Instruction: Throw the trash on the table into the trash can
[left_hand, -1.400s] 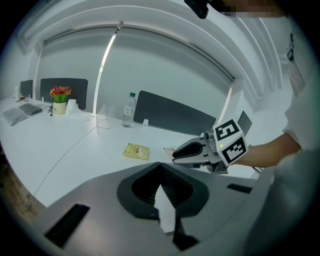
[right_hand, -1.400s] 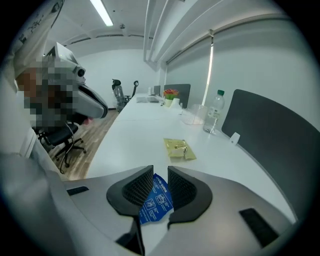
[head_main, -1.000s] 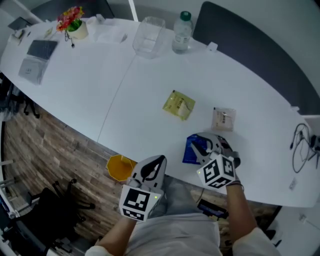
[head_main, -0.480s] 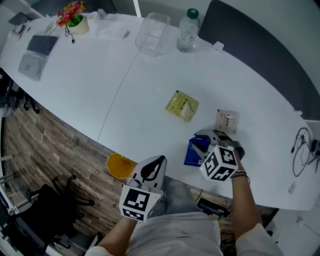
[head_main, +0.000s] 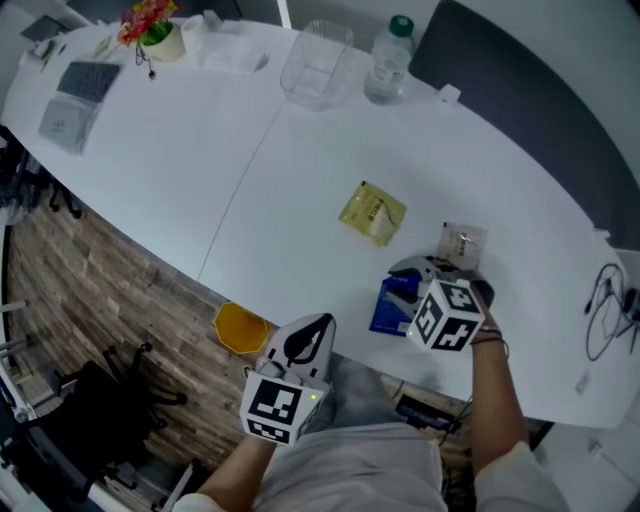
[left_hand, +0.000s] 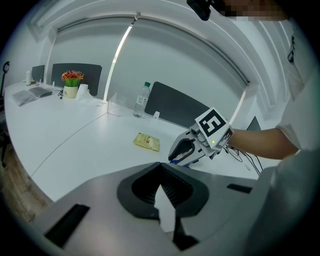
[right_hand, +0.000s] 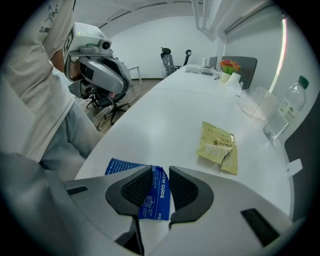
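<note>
A blue leaflet (head_main: 385, 310) lies flat near the table's front edge. My right gripper (head_main: 408, 290) points steeply down at it. In the right gripper view the jaws (right_hand: 160, 169) stand a little apart, open, with the blue leaflet (right_hand: 122, 167) showing on the table between and below them. A torn yellow-green packet (head_main: 373, 213) and a small clear packet (head_main: 462, 243) lie farther back. My left gripper (head_main: 320, 322) hangs off the table edge above the person's lap, its jaws shut (left_hand: 160, 164) with nothing in them. The yellow trash can (head_main: 238, 330) stands on the floor beside it.
The white table (head_main: 200, 150) carries a clear plastic container (head_main: 318, 65) and a water bottle (head_main: 390, 60) at the back, and a flower pot (head_main: 155, 35) and grey pouches at the far left. Cables lie at the right end. A black chair stands on the wooden floor.
The right gripper has tipped more steeply down over the blue leaflet and sunk slightly. Its jaws keep the same gap. The left gripper has stayed put.
</note>
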